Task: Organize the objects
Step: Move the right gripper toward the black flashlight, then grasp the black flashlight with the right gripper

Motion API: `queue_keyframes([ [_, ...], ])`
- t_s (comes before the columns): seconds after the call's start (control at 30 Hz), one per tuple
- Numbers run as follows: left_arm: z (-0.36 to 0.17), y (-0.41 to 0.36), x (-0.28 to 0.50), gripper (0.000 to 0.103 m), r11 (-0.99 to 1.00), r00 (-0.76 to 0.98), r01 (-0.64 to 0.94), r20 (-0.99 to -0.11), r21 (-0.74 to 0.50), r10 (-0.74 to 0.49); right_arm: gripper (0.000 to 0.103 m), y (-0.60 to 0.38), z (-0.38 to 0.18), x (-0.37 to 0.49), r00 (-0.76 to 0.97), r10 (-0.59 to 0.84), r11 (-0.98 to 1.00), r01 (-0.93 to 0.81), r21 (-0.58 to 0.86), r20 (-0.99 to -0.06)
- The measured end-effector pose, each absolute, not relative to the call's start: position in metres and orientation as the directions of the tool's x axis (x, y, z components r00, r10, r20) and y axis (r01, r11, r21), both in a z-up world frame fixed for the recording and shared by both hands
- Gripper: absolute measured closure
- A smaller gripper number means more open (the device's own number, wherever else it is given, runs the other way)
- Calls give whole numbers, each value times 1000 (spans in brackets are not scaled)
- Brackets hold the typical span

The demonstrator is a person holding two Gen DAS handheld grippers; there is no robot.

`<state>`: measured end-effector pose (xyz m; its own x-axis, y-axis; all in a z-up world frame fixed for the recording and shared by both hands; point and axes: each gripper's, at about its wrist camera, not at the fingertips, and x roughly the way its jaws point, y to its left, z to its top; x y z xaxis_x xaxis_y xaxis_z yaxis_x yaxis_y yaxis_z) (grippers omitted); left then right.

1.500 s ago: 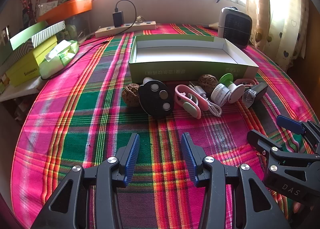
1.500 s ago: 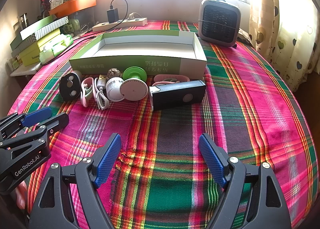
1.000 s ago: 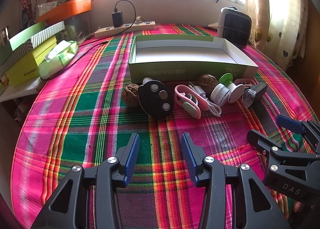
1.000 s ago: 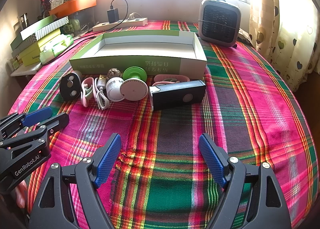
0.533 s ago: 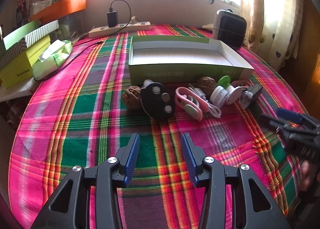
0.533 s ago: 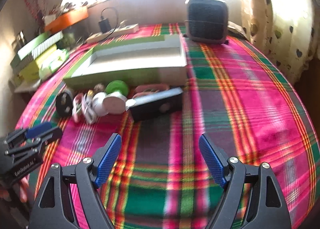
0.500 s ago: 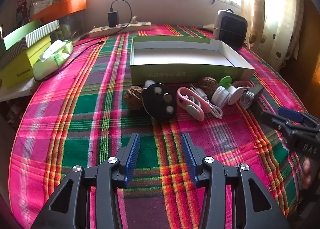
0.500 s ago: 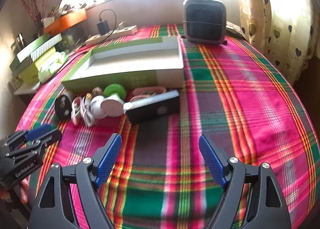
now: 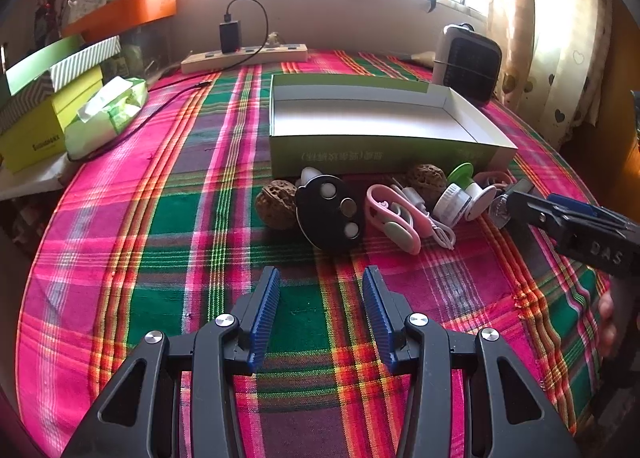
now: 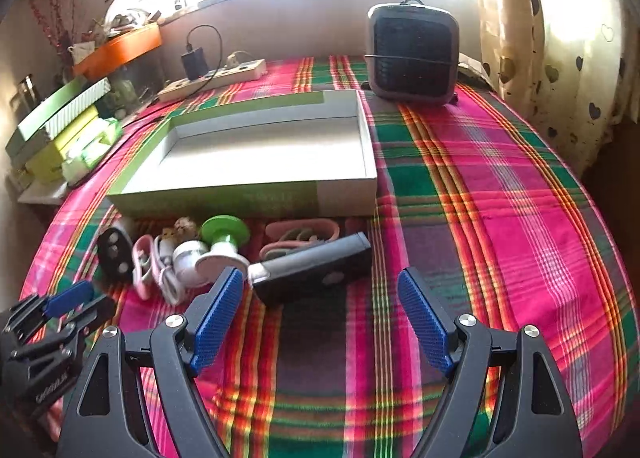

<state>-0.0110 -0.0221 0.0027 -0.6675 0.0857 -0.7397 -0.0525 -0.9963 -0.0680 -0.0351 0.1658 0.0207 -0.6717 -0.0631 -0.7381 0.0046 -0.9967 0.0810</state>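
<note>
An open green and white box [image 9: 380,126] [image 10: 256,154] lies on the plaid cloth with nothing in it. Along its near side lie small items: two walnuts [image 9: 276,204], a black round gadget [image 9: 330,212] [image 10: 115,254], a pink clip [image 9: 390,216], a white cable [image 9: 436,228], a green and white spool [image 10: 224,246] and a black rectangular device [image 10: 316,274]. My left gripper [image 9: 320,302] stands open just short of the black gadget. My right gripper [image 10: 320,310] is open wide, its tips just before the black device.
A grey fan heater [image 10: 414,54] stands behind the box at the right. A power strip with a charger [image 9: 244,52] lies at the back. Stacked boxes [image 9: 44,98] and a tissue pack [image 9: 108,114] sit at the left edge. A curtain [image 10: 560,38] hangs at the right.
My right gripper has moved forward and up toward the black device, which now sits close between its tips. The left gripper has edged slightly closer to the row of items.
</note>
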Motion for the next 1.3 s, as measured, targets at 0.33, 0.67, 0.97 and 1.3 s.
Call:
queue_keyframes([
  [0.33,3,-21,-14,61,-996,-665,-55,-742,-67,87,23,159,19,-45,-654,-1,-999,-33,30,-756],
  [0.67,2,-20,-15,61,-996,-664,-59,-742,-72,93,23,174,14,-33,-635,39,-998,-65,3,-772],
  [0.97,2,-20,-14,61,-995,-664,-59,-742,-75,95,23,192,13,-18,-621,85,-993,-120,-12,-779],
  [1.3,2,-21,-14,61,-995,-662,-59,-743,-78,98,23,204,14,-15,-618,88,-987,-162,17,-781],
])
